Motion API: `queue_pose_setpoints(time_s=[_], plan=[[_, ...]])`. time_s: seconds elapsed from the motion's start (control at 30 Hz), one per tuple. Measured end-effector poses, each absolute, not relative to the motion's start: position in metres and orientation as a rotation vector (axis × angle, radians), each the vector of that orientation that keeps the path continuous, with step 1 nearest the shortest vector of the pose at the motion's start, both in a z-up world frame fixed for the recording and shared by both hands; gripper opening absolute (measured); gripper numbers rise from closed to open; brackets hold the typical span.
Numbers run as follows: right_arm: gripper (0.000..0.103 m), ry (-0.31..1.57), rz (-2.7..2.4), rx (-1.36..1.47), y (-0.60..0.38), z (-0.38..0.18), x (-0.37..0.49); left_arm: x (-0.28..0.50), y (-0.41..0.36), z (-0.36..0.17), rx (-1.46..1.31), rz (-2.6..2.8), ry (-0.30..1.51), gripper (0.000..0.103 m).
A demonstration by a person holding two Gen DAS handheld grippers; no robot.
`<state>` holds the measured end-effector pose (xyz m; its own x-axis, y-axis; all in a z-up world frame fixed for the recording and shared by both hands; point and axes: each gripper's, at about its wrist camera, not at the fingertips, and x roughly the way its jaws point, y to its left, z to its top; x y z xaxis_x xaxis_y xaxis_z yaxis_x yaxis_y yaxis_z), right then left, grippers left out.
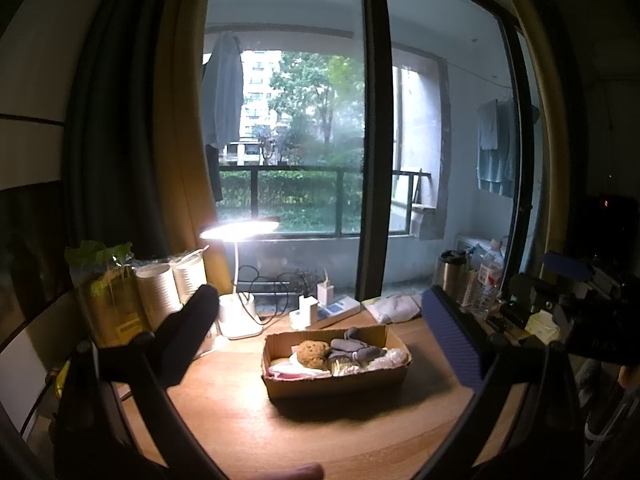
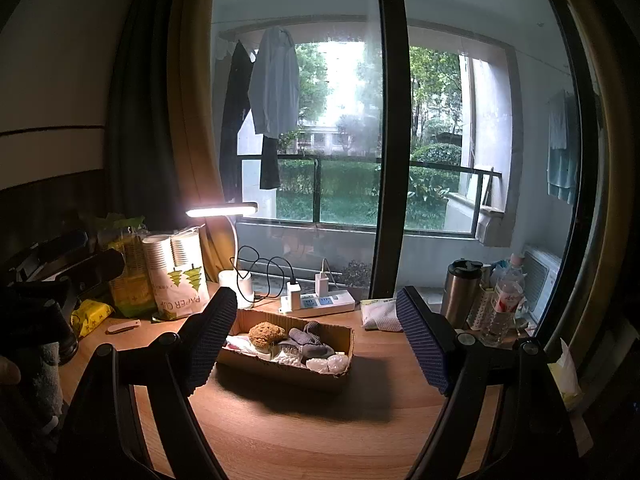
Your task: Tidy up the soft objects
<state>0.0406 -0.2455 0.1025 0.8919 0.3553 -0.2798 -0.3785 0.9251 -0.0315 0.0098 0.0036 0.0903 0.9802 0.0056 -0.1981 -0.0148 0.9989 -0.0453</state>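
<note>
While both ribbed-padded grippers [image 1: 320, 332] [image 2: 320, 340] gape empty: shallow cardboard box [image 2: 288, 368] of crumpled soft objects [image 2: 304, 346].

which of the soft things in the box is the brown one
The round sponge, toward the left end of the cardboard box. It is brown and coarse; the knit socks beside it are grey, the rest pale.
</note>
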Motion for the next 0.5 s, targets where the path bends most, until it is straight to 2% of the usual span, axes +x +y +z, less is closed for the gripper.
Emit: queue_pose_setpoints(time_s=[0.5], plan=[[0.084,0.283,0.378,-0.082,-0.2452,0.1012,0.0419,0.0122,-0.0001,0.0892,-0.048,0.007,0.206,0.102]])
